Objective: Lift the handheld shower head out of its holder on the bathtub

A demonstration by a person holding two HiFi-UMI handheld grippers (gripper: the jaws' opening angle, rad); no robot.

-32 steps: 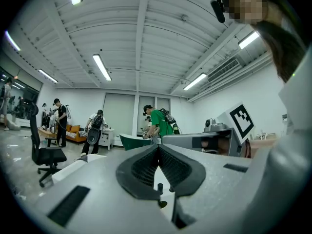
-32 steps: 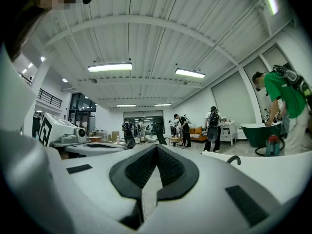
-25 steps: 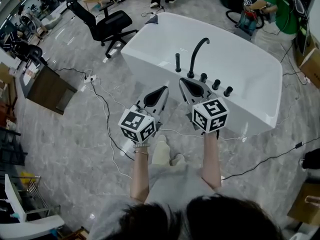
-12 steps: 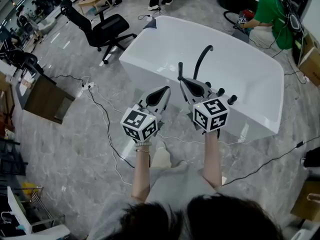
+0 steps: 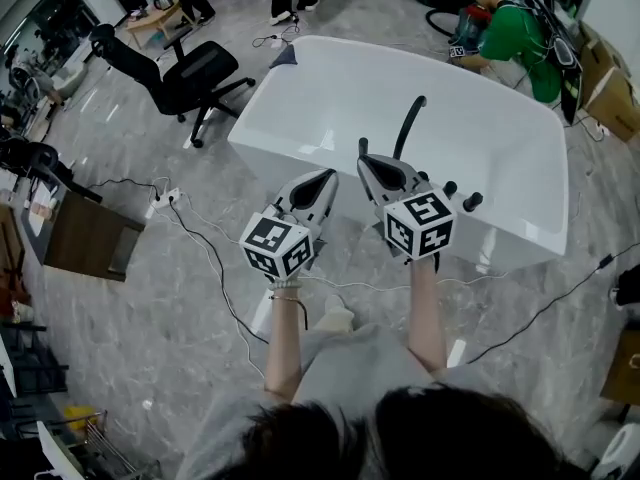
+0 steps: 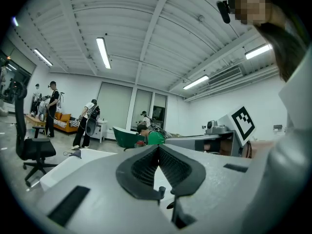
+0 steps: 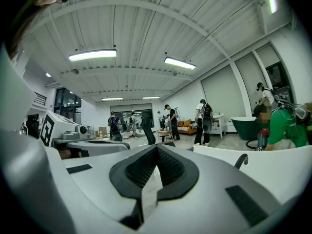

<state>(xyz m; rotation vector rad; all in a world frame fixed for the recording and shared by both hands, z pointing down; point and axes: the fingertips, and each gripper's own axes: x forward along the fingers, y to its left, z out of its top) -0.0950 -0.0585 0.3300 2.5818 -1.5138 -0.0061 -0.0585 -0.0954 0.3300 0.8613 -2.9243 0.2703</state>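
Closed in on the bathtub (image 5: 290, 118) during the last second, with the office chair (image 5: 195, 68) pushed out toward ten o'clock of the head view, well apart from the work. Carried the left gripper (image 5: 325, 176) forward side by side with the other, roughly level, to a spot near the front rim, at about eight o'clock from the shower fitting. Kept its jaws clenched tip to tip on nothing; saw only white tub and small dark fittings through the slit behind the pads in the left gripper view.

Found the handheld shower head (image 5: 362, 149) as a slim black stick, upright on the near rim and untouched, with the holder itself too small to make out. Brought the right gripper (image 5: 368, 162) much closer to it than a second earlier: well short of it then, just beside it now, with the stick at about eleven o'clock from the tips. Kept those jaws shut and empty as well.

Left the curved black spout (image 5: 408, 123) at one o'clock and the knobs (image 5: 471, 202) at four o'clock from those tips, none disturbed. Passed over the person in green (image 5: 510, 33), crouched beyond the far rim at one o'clock of the head view.

Judged the approach nearly finished and the lift not begun. Still needed the right jaws parted, then set around the black handle, clear of the spout, before any pull upward.
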